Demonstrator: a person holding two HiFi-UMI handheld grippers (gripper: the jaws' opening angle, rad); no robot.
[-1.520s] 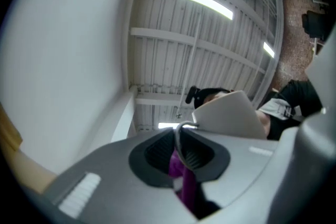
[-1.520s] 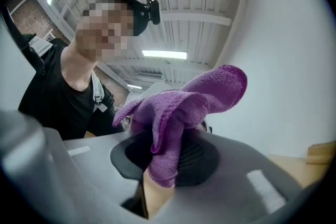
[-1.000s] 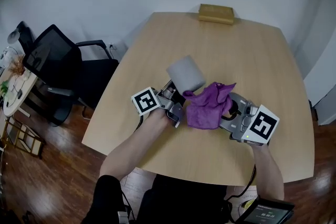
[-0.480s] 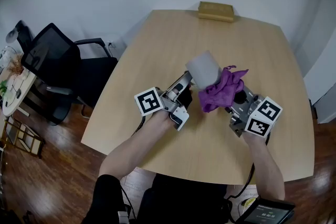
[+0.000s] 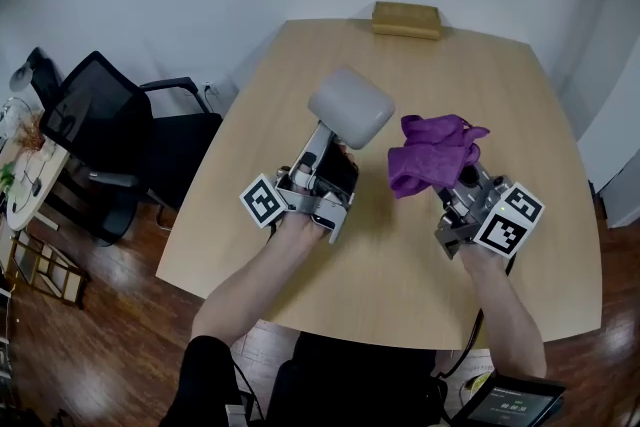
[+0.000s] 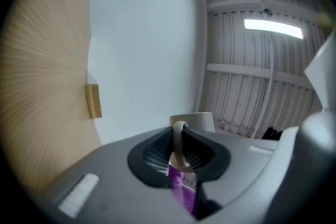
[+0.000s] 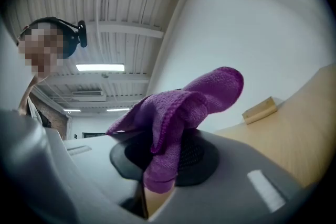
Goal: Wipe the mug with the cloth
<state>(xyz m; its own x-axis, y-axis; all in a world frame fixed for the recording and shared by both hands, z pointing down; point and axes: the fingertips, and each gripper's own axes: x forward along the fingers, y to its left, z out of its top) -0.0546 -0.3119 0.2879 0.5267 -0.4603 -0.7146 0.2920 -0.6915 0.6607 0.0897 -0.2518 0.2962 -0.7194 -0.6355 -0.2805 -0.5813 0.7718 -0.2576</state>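
A pale grey mug (image 5: 350,107) hangs tilted above the wooden table (image 5: 500,95). My left gripper (image 5: 325,137) grips it from below by its handle (image 6: 179,147), and its jaws are closing on that handle. The mug's body (image 6: 191,119) shows just past the jaws in the left gripper view. My right gripper (image 5: 455,177) is shut on a purple cloth (image 5: 432,153), which bunches up above its jaws (image 7: 181,113). The cloth is to the right of the mug, with a small gap between them.
A tan block (image 5: 406,19) lies at the table's far edge. A black office chair (image 5: 110,130) stands off the table's left side. A small round table (image 5: 30,180) with clutter stands farther left. A dark device (image 5: 515,403) sits by the person's lap.
The left gripper has raised the mug and swung it up and left. The right gripper has drawn the cloth off the mug to the right, so a gap now shows between them.
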